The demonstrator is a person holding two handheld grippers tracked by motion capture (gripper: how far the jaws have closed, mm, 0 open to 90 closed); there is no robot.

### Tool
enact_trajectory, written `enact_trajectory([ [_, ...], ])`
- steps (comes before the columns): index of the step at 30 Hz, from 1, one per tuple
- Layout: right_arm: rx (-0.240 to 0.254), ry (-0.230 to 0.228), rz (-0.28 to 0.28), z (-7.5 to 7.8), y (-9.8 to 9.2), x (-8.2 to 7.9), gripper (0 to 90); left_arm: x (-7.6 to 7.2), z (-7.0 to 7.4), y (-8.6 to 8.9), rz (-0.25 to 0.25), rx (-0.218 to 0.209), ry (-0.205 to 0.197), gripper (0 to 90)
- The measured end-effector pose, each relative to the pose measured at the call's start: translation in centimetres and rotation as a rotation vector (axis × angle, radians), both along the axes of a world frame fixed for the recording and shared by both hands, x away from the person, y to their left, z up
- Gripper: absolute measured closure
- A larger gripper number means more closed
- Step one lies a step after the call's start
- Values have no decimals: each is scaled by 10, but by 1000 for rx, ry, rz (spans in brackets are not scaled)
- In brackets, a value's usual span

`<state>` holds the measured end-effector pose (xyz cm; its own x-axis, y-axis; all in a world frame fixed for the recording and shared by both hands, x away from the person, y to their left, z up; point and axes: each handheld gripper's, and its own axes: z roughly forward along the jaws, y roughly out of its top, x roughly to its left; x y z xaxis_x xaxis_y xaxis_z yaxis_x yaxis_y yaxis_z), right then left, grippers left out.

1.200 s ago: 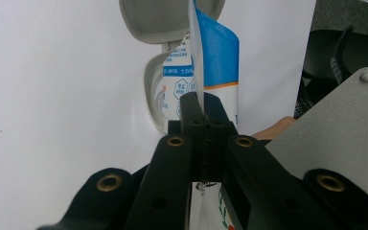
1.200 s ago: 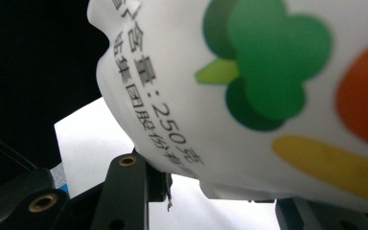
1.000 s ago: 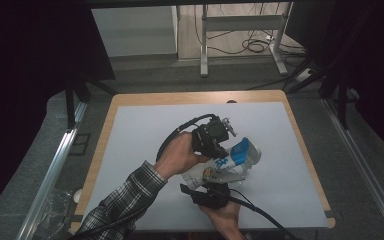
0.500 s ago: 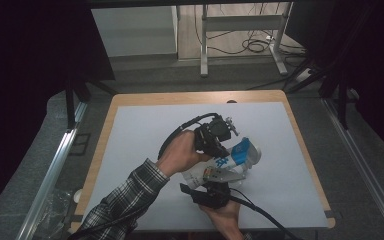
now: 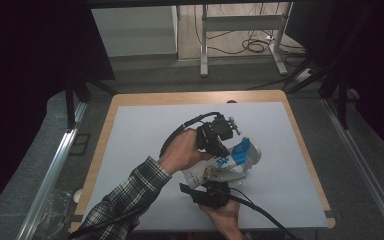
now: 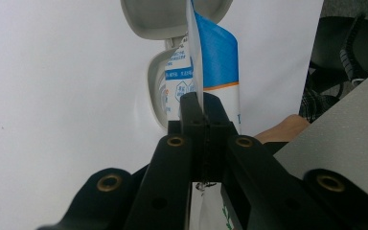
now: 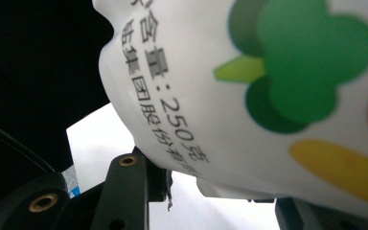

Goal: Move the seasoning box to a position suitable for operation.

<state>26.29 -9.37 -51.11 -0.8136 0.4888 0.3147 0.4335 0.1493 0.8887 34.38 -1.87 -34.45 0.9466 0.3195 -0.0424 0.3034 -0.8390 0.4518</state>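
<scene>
A white and blue pouch (image 5: 232, 161) with printed text is held above the middle of the white mat. My left gripper (image 5: 219, 145) comes in from the left, shut on the pouch's thin flat edge (image 6: 196, 72). In the left gripper view a grey flip lid (image 6: 172, 17) stands open at the pouch's far end, over an oval rim (image 6: 154, 91). My right gripper (image 5: 211, 186) reaches up from the near edge. Its jaws are shut on the pouch's white body (image 7: 268, 72), which bulges between them and carries green and orange print.
The white mat (image 5: 140, 140) covers a wooden table (image 5: 195, 97). Black cables trail from both grippers across the mat. A metal rail (image 5: 55, 165) runs along the left side, and table legs with cables stand on the floor beyond the far edge.
</scene>
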Motion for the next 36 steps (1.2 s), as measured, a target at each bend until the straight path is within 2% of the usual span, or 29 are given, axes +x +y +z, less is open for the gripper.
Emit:
enact_trajectory([
  [25,16,3,12,4,0,0,599,5,-2,-8,-3,40,5,900],
  [29,23,-11,14,6,2,-1,599,6,-4,-10,-5,44,7,900],
  [36,23,-6,16,6,3,-1,599,6,-5,-9,-2,45,12,900],
])
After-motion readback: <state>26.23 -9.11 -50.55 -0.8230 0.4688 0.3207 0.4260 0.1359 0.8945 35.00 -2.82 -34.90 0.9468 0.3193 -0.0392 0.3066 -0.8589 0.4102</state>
